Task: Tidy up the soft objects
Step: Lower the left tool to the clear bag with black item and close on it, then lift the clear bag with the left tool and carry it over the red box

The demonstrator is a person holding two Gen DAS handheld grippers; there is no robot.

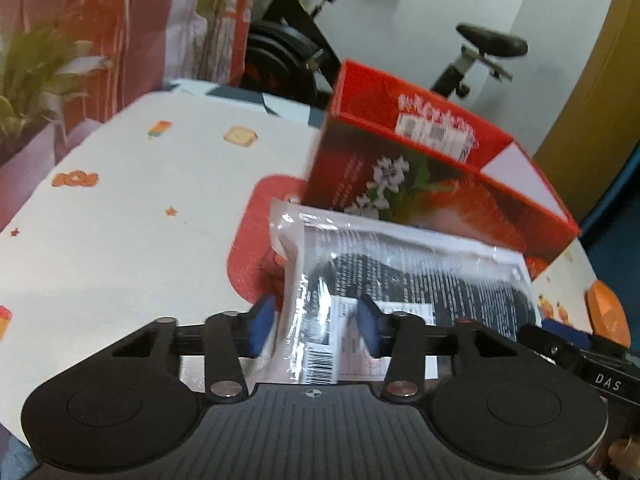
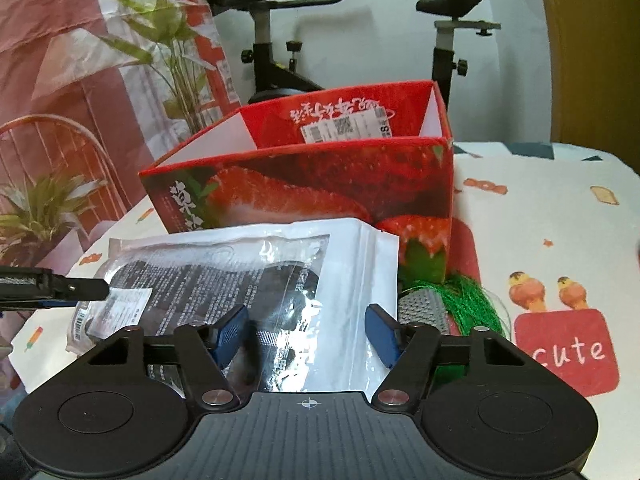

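Where left view misses it, right shows green mesh [image 2: 468, 300] beside box [image 2: 320, 188].

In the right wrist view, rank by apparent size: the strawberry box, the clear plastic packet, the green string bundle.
1. Strawberry box and clear plastic packet: similar spread; the packet lies nearer the camera, so unranked.
2. Green string bundle: clearly smallest, partly hidden.

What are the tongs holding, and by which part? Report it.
Nothing clearly held: left tongs and right tongs stand open astride the near edge of the clear plastic packet, not pinching it.
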